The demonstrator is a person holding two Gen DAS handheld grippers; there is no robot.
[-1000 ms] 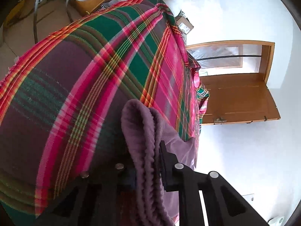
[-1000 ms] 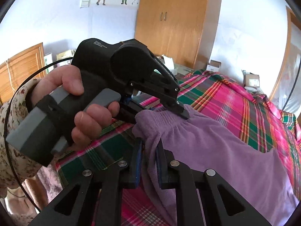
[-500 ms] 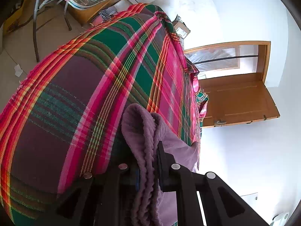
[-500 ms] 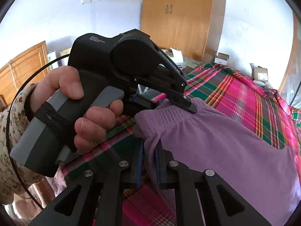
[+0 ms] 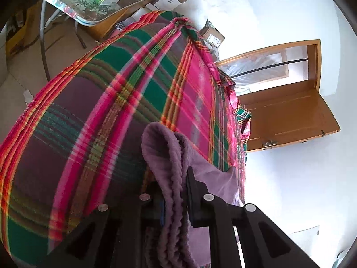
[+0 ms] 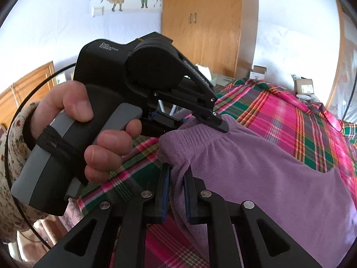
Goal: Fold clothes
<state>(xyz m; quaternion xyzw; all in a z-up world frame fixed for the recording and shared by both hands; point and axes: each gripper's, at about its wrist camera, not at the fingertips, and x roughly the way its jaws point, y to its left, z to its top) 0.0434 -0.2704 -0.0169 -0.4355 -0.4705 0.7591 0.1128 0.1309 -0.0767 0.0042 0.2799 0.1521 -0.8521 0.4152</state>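
Item: soft lilac fleece garment with gathered elastic waistband [image 6: 256,167], lay on bed under pink-green plaid blanket [image 5: 138,84]; left gripper [image 5: 176,192] and right gripper [image 6: 177,187] each clenched on waistband edge. Nearby stood wooden wardrobe [image 6: 200,22], white walls, cardboard boxes [image 5: 213,36]

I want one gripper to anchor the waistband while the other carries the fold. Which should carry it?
Probably the right gripper: it pinches the purple garment at its near corner. The left gripper also clamps the waistband, farther over the plaid blanket.
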